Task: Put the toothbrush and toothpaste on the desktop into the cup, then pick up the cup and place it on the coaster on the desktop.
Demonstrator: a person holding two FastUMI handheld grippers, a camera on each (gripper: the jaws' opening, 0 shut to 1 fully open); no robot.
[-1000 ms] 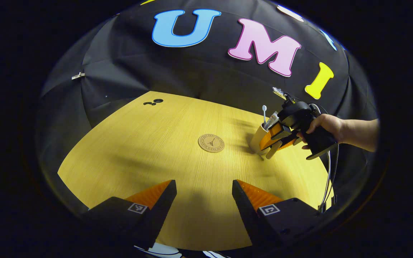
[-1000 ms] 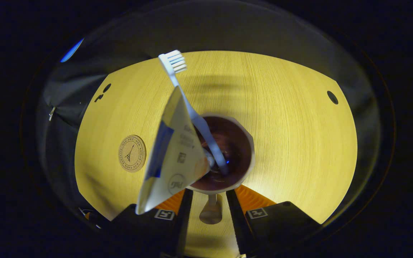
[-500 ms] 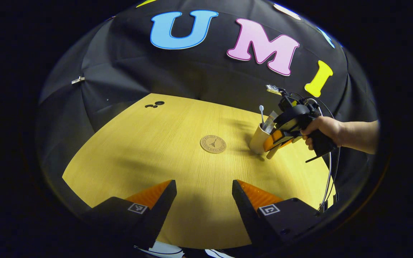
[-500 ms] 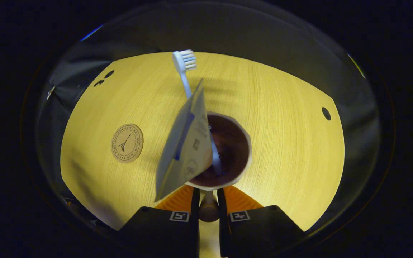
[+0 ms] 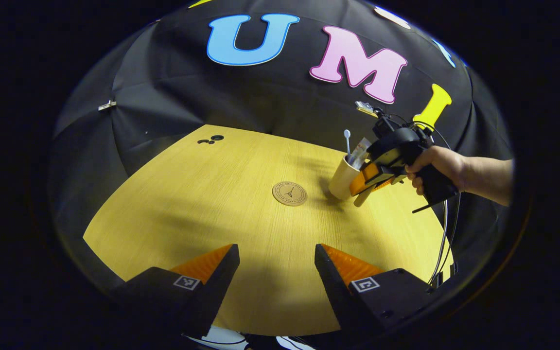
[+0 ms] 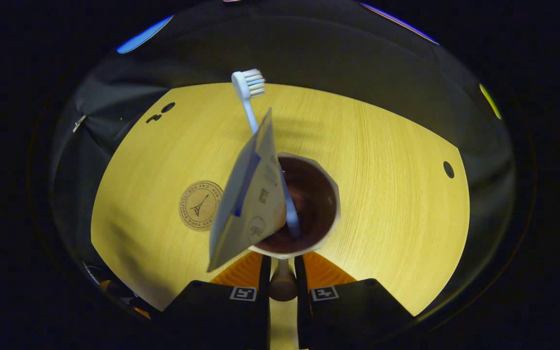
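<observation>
A cream cup hangs just above the yellow tabletop, right of the round cork coaster. My right gripper is shut on the cup's handle. In the right gripper view I look down into the cup, with the white toothbrush and the toothpaste tube standing in it, and the coaster lies to its left. My right gripper has both fingers pressed on the handle. My left gripper stays open over the table's near edge, holding nothing.
A hand holds the right gripper, with cables hanging off the table's right side. Small dark holes mark the far left of the tabletop, and one hole lies at the right. Black cloth walls stand behind the table.
The right gripper closed on the cup's handle, then lifted the cup and carried it left toward the coaster. The left gripper has stayed put.
</observation>
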